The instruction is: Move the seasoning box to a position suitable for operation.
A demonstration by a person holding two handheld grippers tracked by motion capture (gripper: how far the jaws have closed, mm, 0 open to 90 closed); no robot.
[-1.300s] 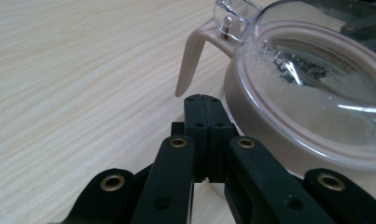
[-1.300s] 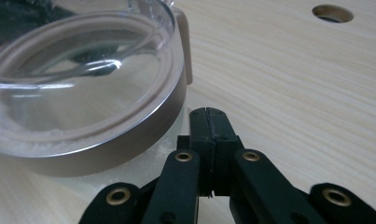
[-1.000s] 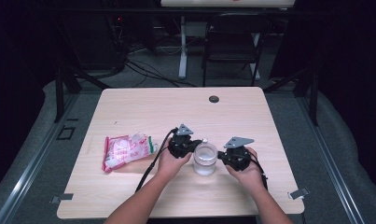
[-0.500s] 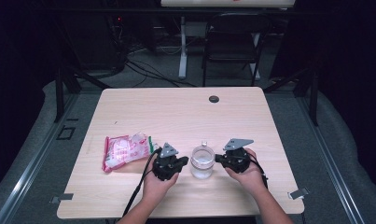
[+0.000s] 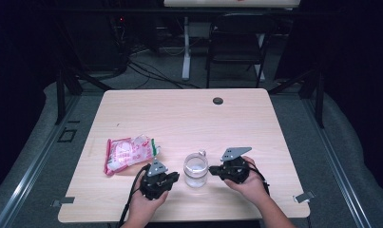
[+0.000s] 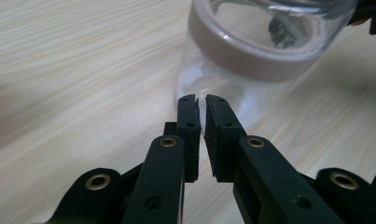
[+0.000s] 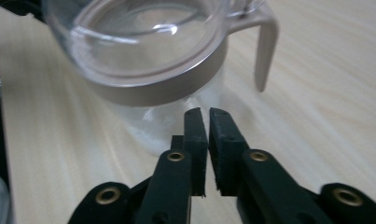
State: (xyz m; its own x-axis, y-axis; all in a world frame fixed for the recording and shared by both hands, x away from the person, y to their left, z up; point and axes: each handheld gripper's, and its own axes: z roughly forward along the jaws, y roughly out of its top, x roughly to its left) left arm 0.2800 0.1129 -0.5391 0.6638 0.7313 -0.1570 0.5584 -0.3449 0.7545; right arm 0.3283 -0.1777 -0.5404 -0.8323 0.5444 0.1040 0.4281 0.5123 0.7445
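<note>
Evidently working on the jug (image 5: 196,169), found upright on the table (image 5: 189,118) and open at the top (clear glass, a brownish collar (image 6: 251,60), a handle (image 7: 266,46) on one side). Flanked by the left gripper (image 5: 174,176) just at its left and the right gripper (image 5: 216,170) just at its right, both levelled at its wall and close to it; hard to tell whether touching or not. Probably placed so to keep the jug in easy reach of either hand and to steady it from two sides.

Looking along the left gripper's jaws: only a thin slit apart, having just been opening, with nothing between them, tips aimed at the glass under the collar. Same with the right gripper's jaws: a narrow gap, just been opening too, nothing clamped, tips under the collar and near the handle. Far too narrow yet for the body of the jug; maybe meant for the handle or the rim, judging by so small a gap.

Also to note, left of the jug and well apart from it, a pink packet (image 5: 129,153), kept aside, likely so as not to crowd the grippers.
</note>
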